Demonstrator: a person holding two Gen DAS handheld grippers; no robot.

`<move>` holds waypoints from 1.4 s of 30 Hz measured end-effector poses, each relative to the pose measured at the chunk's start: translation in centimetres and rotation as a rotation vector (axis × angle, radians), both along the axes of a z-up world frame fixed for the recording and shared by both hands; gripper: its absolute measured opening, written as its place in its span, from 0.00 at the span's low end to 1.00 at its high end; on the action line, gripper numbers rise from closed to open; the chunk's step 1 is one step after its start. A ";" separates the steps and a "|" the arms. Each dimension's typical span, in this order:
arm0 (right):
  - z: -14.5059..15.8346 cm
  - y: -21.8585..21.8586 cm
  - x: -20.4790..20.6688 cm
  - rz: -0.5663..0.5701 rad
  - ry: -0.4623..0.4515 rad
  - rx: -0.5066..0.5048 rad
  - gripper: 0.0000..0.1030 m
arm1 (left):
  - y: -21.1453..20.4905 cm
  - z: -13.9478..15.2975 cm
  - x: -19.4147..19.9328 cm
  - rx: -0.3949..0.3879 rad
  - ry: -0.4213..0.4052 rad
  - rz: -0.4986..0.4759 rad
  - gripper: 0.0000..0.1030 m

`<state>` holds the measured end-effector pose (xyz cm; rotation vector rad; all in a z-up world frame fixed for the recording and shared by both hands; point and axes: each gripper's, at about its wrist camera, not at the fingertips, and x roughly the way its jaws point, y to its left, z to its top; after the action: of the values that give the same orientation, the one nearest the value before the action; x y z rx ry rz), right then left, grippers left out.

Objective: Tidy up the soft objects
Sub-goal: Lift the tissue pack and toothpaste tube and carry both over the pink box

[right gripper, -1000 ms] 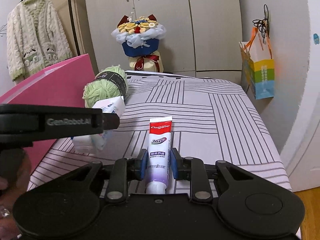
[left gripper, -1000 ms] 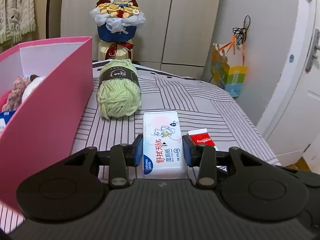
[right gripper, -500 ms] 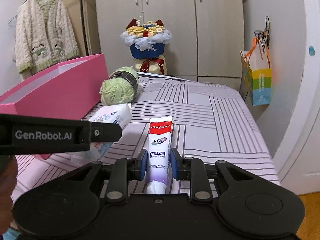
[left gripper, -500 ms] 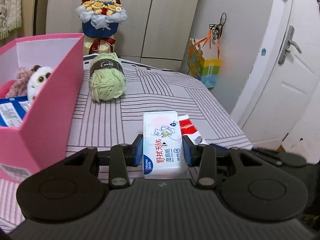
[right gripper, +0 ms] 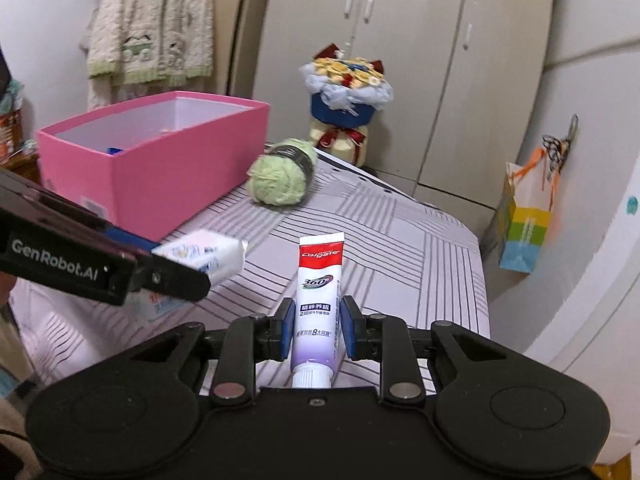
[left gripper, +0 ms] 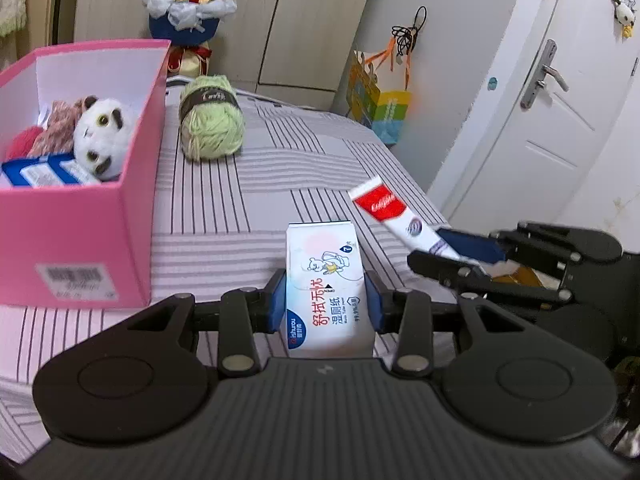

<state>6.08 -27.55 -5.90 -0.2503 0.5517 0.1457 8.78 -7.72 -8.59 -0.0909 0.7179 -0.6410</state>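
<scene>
A bedroom: a striped bedspread covers the working surface, with pale wardrobe doors behind and a white door to one side. A pink box stands open at the left edge of the bedspread and already holds a white plush toy, a pinkish knitted item and a blue-and-white packet. A ball of green yarn lies on the bedspread just beside the box's far corner, untouched. The left gripper has its jaws closed at a moderate width on a pack of wet wipes, held clear of the surface. The right gripper has its jaws set narrow, clamped on the lower body of a toothpaste tube, cap end toward the camera, also lifted off the bedspread. Assessment: both items are in transit and the carry-to-box step is in hand. The next move appears to call for bringing each gripper over the box opening in turn, lowering inside the walls, and releasing into the free space in front of the plush toy. The yarn would remain to be collected.
</scene>
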 end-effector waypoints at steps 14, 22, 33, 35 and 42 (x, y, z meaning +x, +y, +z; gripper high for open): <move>5.2 4.4 -2.6 0.178 -0.017 0.061 0.27 | 5.6 3.8 -3.0 0.000 -0.056 -0.012 0.38; 7.9 7.4 -2.2 0.244 -0.099 0.088 0.27 | 10.1 8.1 -3.6 -0.014 -0.175 0.079 0.38; 10.3 12.0 2.6 0.337 -0.098 0.103 0.27 | 14.3 9.5 0.5 0.016 -0.164 0.201 0.38; 9.8 12.8 3.8 0.337 -0.093 0.105 0.27 | 15.5 9.3 1.8 -0.001 -0.163 0.237 0.38; 7.7 14.9 9.7 0.359 -0.011 0.175 0.27 | 16.9 7.9 7.1 0.038 -0.146 0.343 0.38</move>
<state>15.75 -12.62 1.77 -0.1774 0.4758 0.5378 15.86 9.22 -0.70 -0.1275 0.5563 -0.3022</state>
